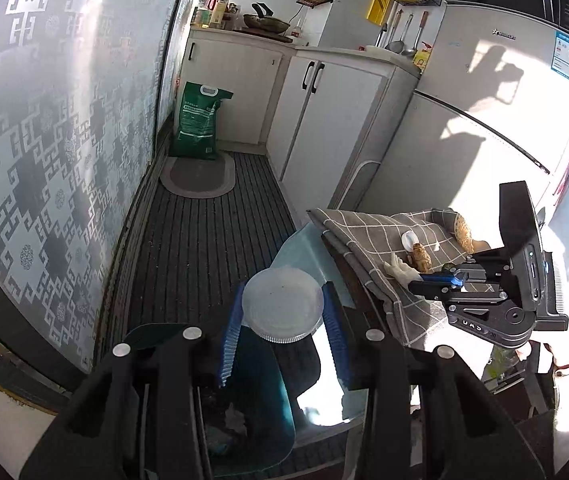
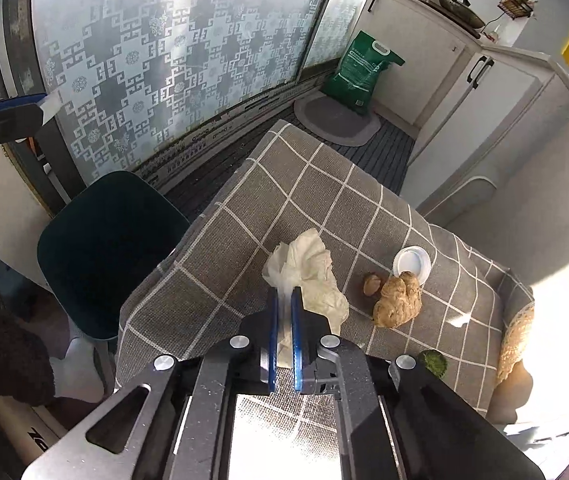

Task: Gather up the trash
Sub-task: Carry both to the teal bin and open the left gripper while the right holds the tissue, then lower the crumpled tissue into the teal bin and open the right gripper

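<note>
My left gripper [image 1: 283, 312] is shut on a translucent round plastic lid [image 1: 282, 306] and holds it above a dark bin [image 1: 244, 412] with scraps inside, beside the table. My right gripper [image 2: 284, 300] is shut on a crumpled white tissue [image 2: 308, 272] that lies on the grey checked tablecloth [image 2: 244, 220]. It also shows in the left wrist view [image 1: 436, 280], at the tissue [image 1: 398, 270]. On the cloth to the right lie a brown crumpled lump [image 2: 398, 300], a small brown piece [image 2: 372, 285] and a white cap [image 2: 412, 262].
A dark chair seat [image 2: 104, 248] stands left of the table. A green bag [image 1: 198, 122] and an oval mat [image 1: 197, 178] lie on the floor by white cabinets [image 1: 332, 120]. A fridge [image 1: 484, 112] stands right. A small green object [image 2: 434, 362] sits near the table's front edge.
</note>
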Action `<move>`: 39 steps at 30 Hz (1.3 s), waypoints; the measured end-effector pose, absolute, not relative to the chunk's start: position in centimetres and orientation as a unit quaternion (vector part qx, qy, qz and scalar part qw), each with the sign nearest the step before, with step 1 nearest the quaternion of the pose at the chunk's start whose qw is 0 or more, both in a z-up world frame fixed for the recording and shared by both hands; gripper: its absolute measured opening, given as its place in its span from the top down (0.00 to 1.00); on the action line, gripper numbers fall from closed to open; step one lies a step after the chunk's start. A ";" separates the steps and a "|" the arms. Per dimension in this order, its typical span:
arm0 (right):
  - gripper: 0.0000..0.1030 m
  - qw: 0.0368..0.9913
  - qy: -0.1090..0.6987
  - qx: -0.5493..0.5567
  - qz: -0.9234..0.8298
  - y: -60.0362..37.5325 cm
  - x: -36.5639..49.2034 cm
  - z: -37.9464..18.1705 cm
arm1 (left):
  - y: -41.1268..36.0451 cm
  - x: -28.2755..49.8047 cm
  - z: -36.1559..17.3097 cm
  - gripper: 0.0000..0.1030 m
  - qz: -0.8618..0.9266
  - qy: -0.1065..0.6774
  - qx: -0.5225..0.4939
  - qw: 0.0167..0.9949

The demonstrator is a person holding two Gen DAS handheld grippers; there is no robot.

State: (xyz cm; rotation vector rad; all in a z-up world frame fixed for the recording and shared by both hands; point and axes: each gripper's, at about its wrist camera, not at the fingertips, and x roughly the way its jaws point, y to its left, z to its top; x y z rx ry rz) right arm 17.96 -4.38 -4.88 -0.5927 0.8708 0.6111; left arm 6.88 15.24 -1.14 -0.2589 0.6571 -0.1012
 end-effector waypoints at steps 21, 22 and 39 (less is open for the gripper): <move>0.95 0.786 0.399 -0.165 0.443 4.0 13.5 -0.8 | 18.9 5.4 -8.2 0.59 -0.005 0.398 -0.096 0.913; 0.95 0.783 0.403 -0.165 0.445 4.3 13.4 -1.1 | 18.9 5.4 -8.7 0.59 -0.007 0.403 -0.098 0.910; 0.94 0.749 0.465 -0.161 0.443 7.7 13.6 -6.0 | 19.2 6.3 -17.2 0.59 -0.002 0.505 -0.086 0.859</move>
